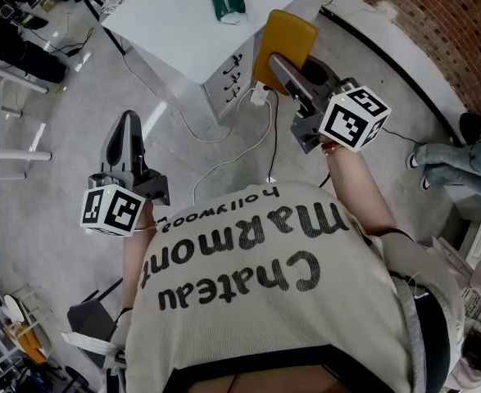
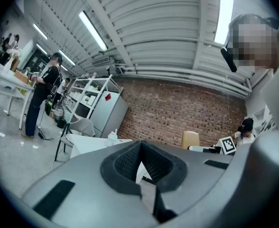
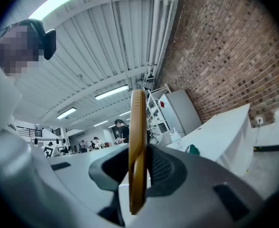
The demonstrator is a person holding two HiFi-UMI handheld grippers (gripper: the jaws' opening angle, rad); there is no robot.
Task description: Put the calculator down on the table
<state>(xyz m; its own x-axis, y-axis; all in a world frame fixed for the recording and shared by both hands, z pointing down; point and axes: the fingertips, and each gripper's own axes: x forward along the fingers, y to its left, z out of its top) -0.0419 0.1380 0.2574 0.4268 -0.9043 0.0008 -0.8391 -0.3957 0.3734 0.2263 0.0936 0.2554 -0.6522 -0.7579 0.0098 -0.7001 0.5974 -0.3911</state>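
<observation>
Right gripper view: calculator (image 3: 137,141) seemingly edge-on

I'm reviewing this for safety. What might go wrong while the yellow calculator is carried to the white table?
1. The right claw pinches the flat yellow calculator by one end only, so it may pivot or slip.
2. It hangs over the floor, short of the white table; an early release would drop it.
3. White cables trail across the floor by the table, a likely trip hazard.
</observation>
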